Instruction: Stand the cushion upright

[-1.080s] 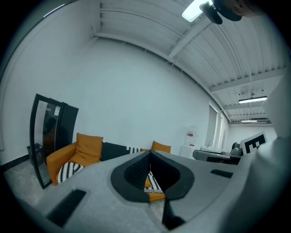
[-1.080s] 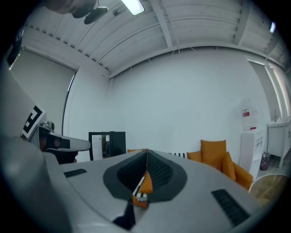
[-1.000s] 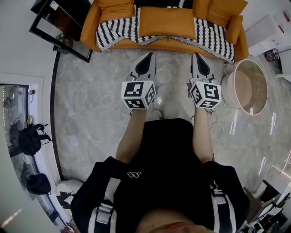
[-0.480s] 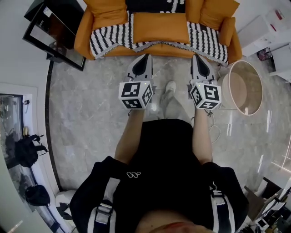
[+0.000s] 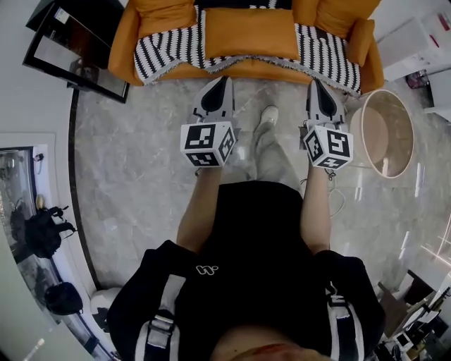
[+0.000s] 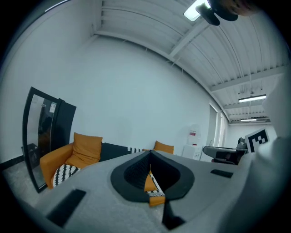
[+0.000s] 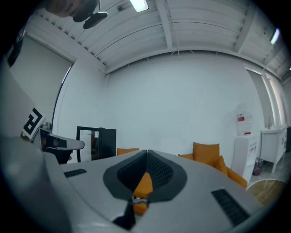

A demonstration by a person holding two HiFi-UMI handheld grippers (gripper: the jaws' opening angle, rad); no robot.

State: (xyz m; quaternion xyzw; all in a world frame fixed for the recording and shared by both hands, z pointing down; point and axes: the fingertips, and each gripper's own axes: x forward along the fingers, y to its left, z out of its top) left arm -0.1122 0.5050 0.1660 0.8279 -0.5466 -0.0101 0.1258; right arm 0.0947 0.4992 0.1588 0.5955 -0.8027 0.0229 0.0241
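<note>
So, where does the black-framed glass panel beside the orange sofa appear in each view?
Head view: black-framed glass panel at upper left, left of the orange sofa.
Left gripper view: far left, beside the sofa's arm.
Right gripper view: left of centre, against the wall.
Shared landmark: the sofa.

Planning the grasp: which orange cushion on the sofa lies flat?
The wide orange cushion mid-seat, flat on the striped blanket; the other cushions lean at the sofa's ends.
</note>
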